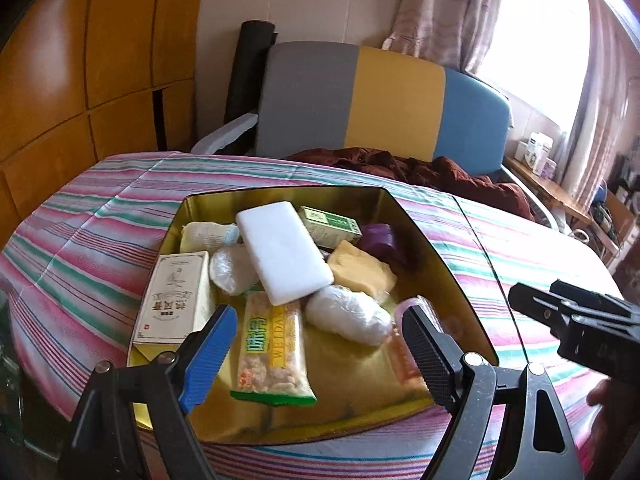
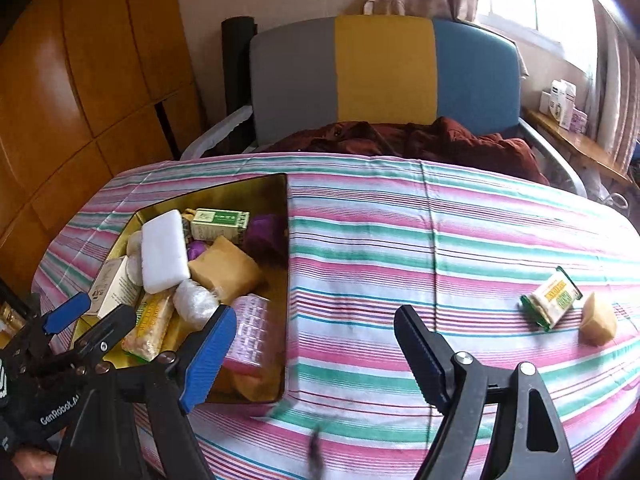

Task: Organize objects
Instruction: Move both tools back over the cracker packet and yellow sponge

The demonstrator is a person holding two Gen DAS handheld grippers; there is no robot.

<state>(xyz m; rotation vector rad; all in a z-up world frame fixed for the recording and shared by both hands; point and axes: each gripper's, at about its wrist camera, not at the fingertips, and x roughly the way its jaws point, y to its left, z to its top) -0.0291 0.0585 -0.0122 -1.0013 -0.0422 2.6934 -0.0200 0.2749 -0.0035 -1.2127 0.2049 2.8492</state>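
Most of the sort looks done already. The gold tin (image 1: 280, 196) sits on the striped bench (image 2: 400, 240) and it's packed: white foam block (image 1: 282, 252) lying on top, cream box (image 1: 176, 300) at the left wall, green carton (image 1: 330, 224) and purple item (image 1: 380, 240) toward the far side, tan chunk (image 1: 360, 268), two clear-wrapped bundles (image 1: 348, 314), peanut bar (image 1: 270, 356) near the front, pink pack (image 2: 250, 324) by the right wall.

What's left, as far as the right wrist view shows: two stragglers well apart from the tin, out on the right of the bench. A green-edged snack bar (image 2: 552, 296) and, just beside it, a second tan chunk (image 2: 598, 320).

Left gripper (image 1: 316, 344) hangs over the tin's near end, jaws wide, nothing btwn them. Right gripper (image 2: 316, 344) is over bare cloth just right of the tin, jaws also wide and empty.

My read: approx two items to go, prob the right side's job since they're over there. Not yet reached.
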